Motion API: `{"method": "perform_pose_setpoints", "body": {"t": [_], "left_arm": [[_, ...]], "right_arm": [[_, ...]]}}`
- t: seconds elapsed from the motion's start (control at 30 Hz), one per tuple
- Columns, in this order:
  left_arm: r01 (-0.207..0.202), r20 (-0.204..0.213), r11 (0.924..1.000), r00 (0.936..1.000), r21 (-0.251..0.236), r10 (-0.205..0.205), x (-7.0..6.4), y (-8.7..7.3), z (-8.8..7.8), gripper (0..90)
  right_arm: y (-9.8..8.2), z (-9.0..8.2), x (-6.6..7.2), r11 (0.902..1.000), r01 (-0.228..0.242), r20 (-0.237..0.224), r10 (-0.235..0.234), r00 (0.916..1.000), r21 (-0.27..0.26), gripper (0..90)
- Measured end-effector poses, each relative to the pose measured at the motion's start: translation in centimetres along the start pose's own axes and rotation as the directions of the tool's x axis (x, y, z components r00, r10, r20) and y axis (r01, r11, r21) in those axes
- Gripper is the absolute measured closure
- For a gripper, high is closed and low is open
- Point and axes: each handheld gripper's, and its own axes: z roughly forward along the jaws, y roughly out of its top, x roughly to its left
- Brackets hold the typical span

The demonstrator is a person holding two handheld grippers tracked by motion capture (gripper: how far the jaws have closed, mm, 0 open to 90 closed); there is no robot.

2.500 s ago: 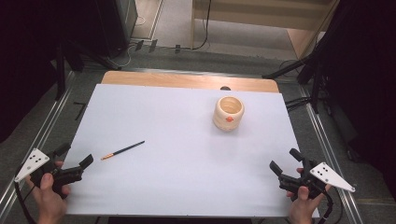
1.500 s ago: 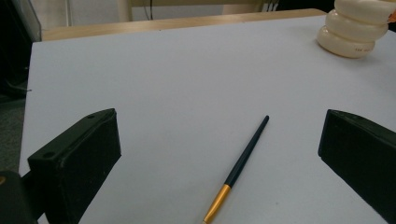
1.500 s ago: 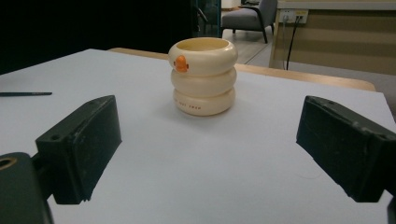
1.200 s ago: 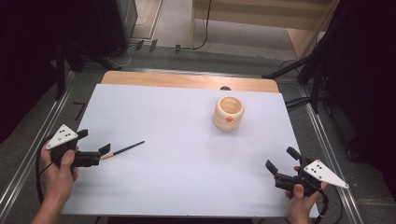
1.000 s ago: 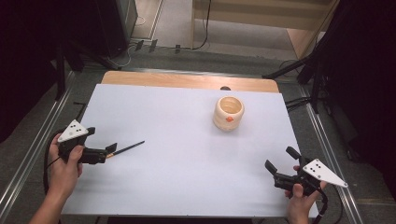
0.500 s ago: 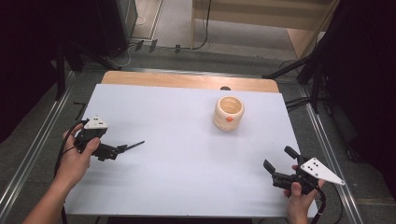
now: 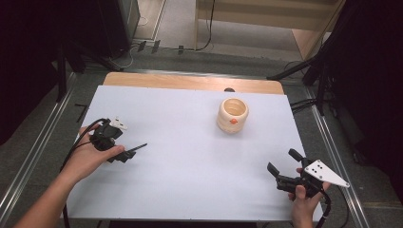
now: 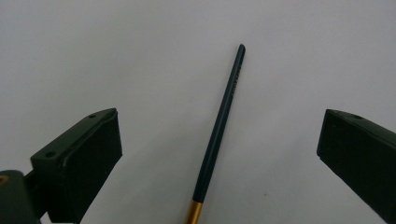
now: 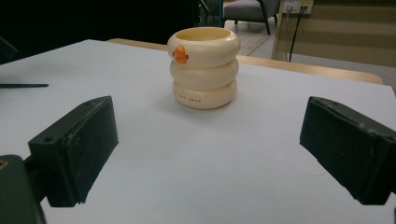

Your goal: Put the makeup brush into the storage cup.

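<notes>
A thin dark pencil (image 8: pixel 219 130) with a gold band lies flat on the white sheet; its far end shows in the high view as a dark pencil tip (image 7: pixel 139 146). My left gripper (image 7: pixel 122 154) hovers right over it, jaws open wide with the pencil between them and untouched, as the left gripper view (image 8: pixel 219 154) shows. A cream ringed cup (image 7: pixel 233 115) with an orange mark stands upright at the back right, also seen as the cup (image 9: pixel 203 66) ahead of my right gripper (image 9: pixel 210 154). That right gripper (image 7: pixel 281 168) is open near the front right edge, holding nothing.
The white sheet (image 7: pixel 190 166) covers a wooden table (image 7: pixel 190 81) whose bare strip shows at the back. Metal rails (image 7: pixel 43 137) run along both sides on the floor. Dark stands and cables sit beyond the table's far corners.
My left gripper moved from the front left corner forward and right until its open jaws straddle the pencil. The right gripper shifted slightly and stays open.
</notes>
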Motion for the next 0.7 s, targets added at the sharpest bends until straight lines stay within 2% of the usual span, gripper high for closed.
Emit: {"method": "perform_pose_setpoints", "body": {"t": [0.17, 0.27, 0.33, 0.37, 0.47, 0.53, 0.7], "left_arm": [[-0.021, -0.016, 0.9965, 0.9996, 0.081, 0.023, -0.4, 0.3, 0.9, 7.3], [-0.033, -0.026, 0.9913, 0.9990, 0.128, 0.037, -0.4, 0.3, 1.2, 13.5], [-0.041, -0.023, 0.9865, 0.9987, 0.159, 0.045, -0.4, 0.2, 1.3, 14.9], [-0.038, -0.017, 0.9846, 0.9990, 0.170, 0.042, -0.4, 0.1, 1.4, 18.4], [-0.041, -0.023, 0.9804, 0.9987, 0.193, 0.047, -0.2, 0.0, 1.4, 22.4], [-0.049, -0.014, 0.9786, 0.9985, 0.200, 0.053, -0.1, 0.0, 1.4, 29.0], [-0.049, 0.006, 0.9752, 0.9988, 0.216, 0.049, 0.1, -0.2, 1.7, 36.6]], "right_arm": [[0.0, 0.0, 0.0, 1.0000, 0.002, 0.001, -0.002, 1.0000, 0.004, 4.7], [0.0, 0.0, 0.0, 1.0000, 0.002, 0.001, -0.002, 1.0000, 0.005, 4.7], [-0.1, 0.0, -0.1, 1.0000, 0.002, 0.000, -0.002, 1.0000, 0.007, 4.7], [-0.1, 0.0, -0.1, 1.0000, 0.001, 0.000, -0.001, 1.0000, 0.008, 4.7], [-0.1, 0.1, -0.1, 1.0000, 0.000, 0.000, 0.000, 1.0000, 0.010, 4.7], [-0.1, 0.1, 0.0, 0.9999, 0.001, -0.002, -0.001, 1.0000, 0.013, 4.7], [-0.1, 0.2, 0.0, 0.9999, 0.003, -0.001, -0.003, 1.0000, 0.016, 4.7]]}}
